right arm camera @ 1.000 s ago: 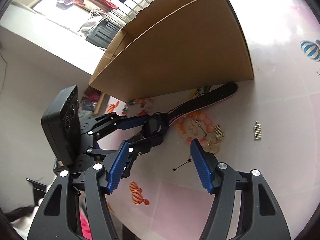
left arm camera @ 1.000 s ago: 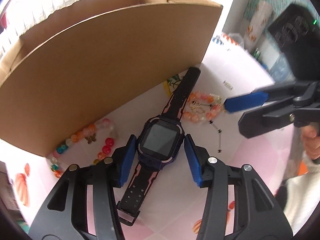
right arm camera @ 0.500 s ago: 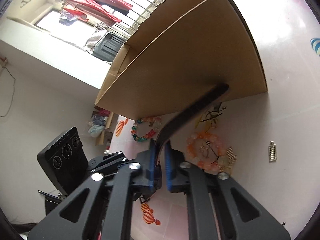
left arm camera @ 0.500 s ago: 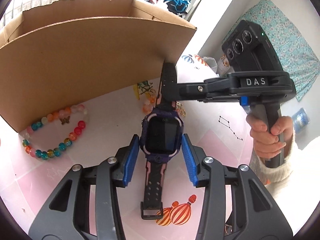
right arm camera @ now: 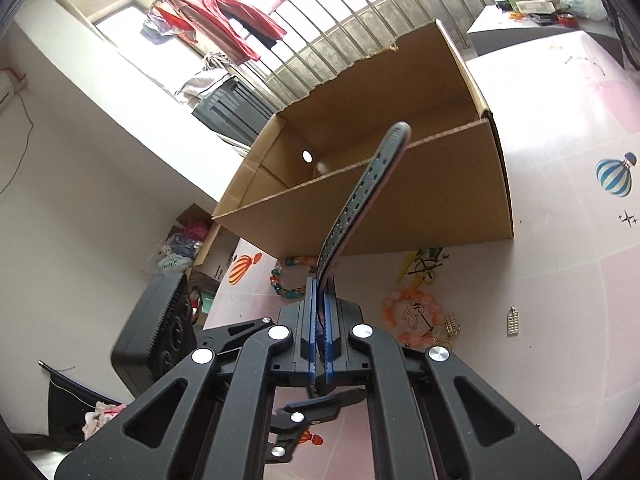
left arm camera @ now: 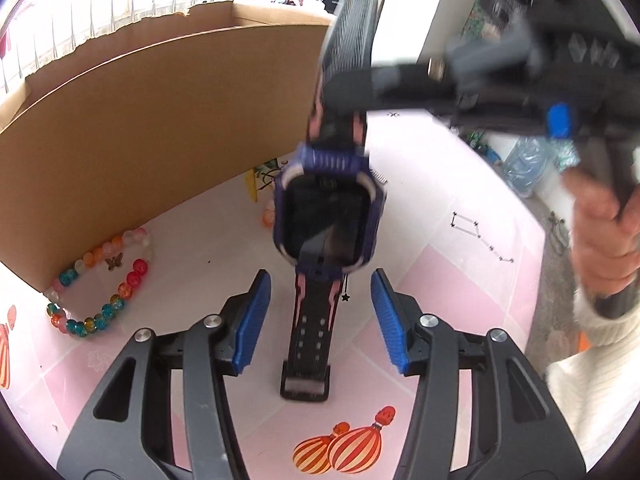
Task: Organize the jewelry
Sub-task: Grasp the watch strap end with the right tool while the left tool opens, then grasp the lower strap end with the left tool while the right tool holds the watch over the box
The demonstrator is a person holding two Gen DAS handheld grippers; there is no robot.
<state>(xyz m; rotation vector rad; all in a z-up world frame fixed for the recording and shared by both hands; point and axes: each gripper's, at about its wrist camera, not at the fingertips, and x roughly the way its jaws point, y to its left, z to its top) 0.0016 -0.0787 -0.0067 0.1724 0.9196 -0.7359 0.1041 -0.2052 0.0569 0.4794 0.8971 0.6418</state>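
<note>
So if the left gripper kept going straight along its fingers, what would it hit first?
Probably the watch: its lower strap hangs between the open left gripper pads, untouched, its case just ahead. The right gripper holds the upper strap. Depth is uncertain under the fisheye.

Bright daylight enters through the barred window [right arm camera: 340, 40], overexposing it in both views. Fisheye curvature bends the box [left arm camera: 140, 132] edges; corners go black. In the left view, the right gripper [left arm camera: 460, 88] and hand [left arm camera: 600, 232] smear with motion blur.

Right gripper [left arm camera: 352, 92] blurred; orange bracelet [left arm camera: 268, 216] mostly hidden behind watch [left arm camera: 330, 220] (left view)
</note>
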